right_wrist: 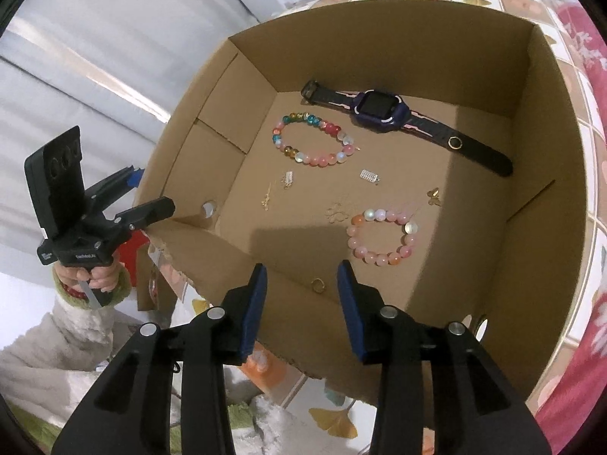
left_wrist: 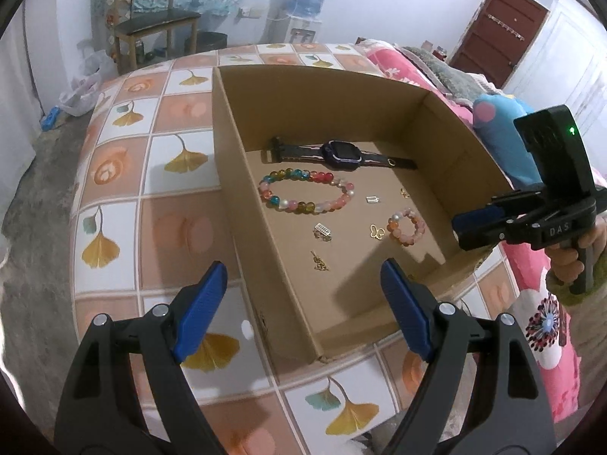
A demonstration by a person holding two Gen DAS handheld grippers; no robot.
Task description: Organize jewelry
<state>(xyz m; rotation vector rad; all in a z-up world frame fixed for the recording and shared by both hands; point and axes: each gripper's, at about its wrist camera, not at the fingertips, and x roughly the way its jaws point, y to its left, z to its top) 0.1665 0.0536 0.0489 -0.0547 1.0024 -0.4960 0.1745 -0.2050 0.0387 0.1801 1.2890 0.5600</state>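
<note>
Now you are between picks: your left gripper point(left_wrist: 303, 303) is spread wide, your right gripper point(right_wrist: 301, 299) half-spread, both empty, above the box point(right_wrist: 546, 87). Next, likely the ring point(right_wrist: 318, 285) on its floor; it needs a narrow, careful pinch.

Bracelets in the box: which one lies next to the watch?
The larger multicoloured bracelet, with blue, yellow and red beads, lies beside the watch. The smaller pink bracelet lies apart, nearer the right gripper.

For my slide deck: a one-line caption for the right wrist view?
Open right gripper above a cardboard box holding a watch, two bead bracelets and small gold charms.
</note>
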